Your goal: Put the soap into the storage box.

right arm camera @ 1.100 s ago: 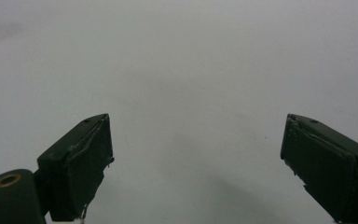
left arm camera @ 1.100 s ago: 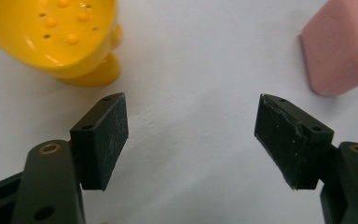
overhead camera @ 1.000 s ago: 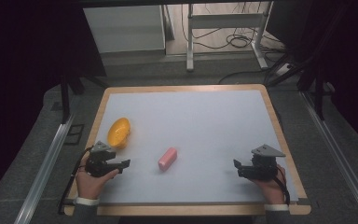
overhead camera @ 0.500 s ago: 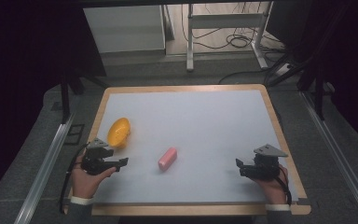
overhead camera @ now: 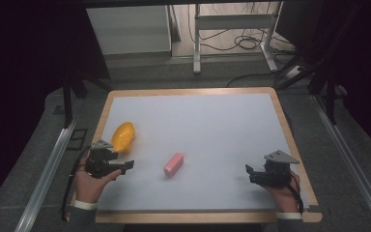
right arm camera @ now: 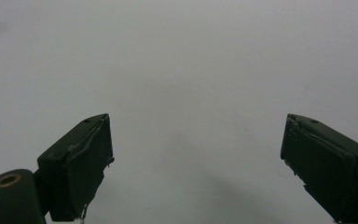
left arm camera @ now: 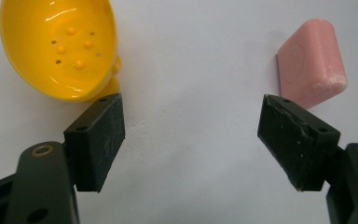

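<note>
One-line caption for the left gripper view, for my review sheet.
Open left tool above the white table, empty, with a glossy yellow plastic perforated dish and a pink rounded soap bar ahead.

This looks like a lab or test room set up for recording. A wood-edged worktop point(overhead camera: 107, 108) with a plain white surface stands on grey carpet between metal rails point(overhead camera: 48, 166), dark curtains point(overhead camera: 24, 43) hang on both sides, and loose cables point(overhead camera: 244, 43) lie under a metal frame point(overhead camera: 196, 38) behind.

Glossy yellow plastic dish point(left arm camera: 58, 49); matt pink soap bar point(left arm camera: 313, 60); wood-rimmed table point(overhead camera: 193, 92).
</note>
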A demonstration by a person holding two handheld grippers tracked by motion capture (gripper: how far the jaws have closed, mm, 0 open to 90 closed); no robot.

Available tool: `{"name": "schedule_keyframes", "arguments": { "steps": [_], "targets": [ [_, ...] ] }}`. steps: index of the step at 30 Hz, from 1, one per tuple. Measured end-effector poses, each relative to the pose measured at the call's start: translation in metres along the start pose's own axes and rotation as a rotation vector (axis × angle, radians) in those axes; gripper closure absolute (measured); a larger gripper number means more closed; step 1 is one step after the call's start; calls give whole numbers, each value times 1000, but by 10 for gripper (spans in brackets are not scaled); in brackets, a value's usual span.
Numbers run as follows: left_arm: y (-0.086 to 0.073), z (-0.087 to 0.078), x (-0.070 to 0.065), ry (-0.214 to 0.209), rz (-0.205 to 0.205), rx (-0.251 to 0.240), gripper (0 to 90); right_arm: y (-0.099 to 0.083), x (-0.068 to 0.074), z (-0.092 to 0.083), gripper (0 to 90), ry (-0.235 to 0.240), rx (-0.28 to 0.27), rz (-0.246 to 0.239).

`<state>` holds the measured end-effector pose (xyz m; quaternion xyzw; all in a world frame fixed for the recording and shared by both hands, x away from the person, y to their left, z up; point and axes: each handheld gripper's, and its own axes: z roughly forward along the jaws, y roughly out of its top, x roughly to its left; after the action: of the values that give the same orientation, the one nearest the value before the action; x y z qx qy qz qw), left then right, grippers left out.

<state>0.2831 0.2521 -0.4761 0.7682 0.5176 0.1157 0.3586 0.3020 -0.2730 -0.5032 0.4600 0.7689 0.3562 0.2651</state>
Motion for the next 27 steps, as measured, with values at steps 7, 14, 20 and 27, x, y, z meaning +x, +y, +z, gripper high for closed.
{"name": "schedule_keyframes", "arguments": {
  "steps": [7,14,20,27],
  "targets": [
    [6,-2,-2,-4,11,5,225,0,2,1,88,1,4,-11],
    [13,-1,-8,-7,14,1,222,0,2,0,88,1,4,-11],
    [20,3,-14,-12,48,15,222,0,2,1,88,-1,6,-14],
    [25,12,-23,-15,93,47,220,0,3,2,88,0,9,-19]
  ]
}}
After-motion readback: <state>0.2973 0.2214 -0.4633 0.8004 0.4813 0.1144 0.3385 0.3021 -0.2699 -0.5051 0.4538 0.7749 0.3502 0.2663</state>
